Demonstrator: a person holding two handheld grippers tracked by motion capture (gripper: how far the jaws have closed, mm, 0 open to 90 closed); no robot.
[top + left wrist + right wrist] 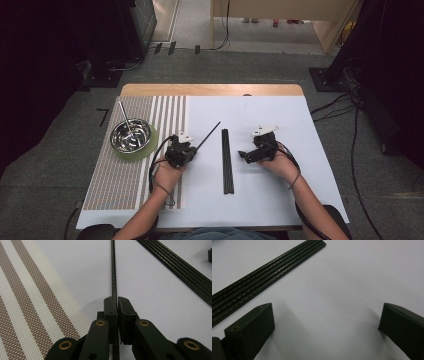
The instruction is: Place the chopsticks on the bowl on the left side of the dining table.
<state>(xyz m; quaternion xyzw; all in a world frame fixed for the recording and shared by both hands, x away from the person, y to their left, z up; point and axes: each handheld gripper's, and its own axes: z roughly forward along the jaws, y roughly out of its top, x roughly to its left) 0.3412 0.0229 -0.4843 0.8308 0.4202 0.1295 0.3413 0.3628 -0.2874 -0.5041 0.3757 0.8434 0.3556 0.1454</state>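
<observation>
Left hand-held gripper (192, 149) clamped on a thin black rod (209, 135), seen in the left gripper view with both pads pressed against the rod (114, 277) and no gap beside it. Rod running up and to the right from the jaws in the high view, over the white sheet (280, 190), its far tip short of the top end of the rod bundle (227, 161). Bundle lying straight on the sheet between the two hands, apart from the held rod; also visible at the upper right of the left gripper view (180, 267) and at the upper left of the right gripper view (262, 275).

Right hand-held gripper (244, 155) spread wide, nothing between the jaws, only bare sheet in the gap in the right gripper view (325, 322). Pointed toward the bundle, just beside it, not touching.

At the left of the bench (210, 90), striped mat (125, 185) under a green coaster (150, 147) carrying a steel bowl (131, 136), with a metal stick (125, 116) leaning out of the bowl toward the far edge. Bowl well apart from the held rod.
</observation>
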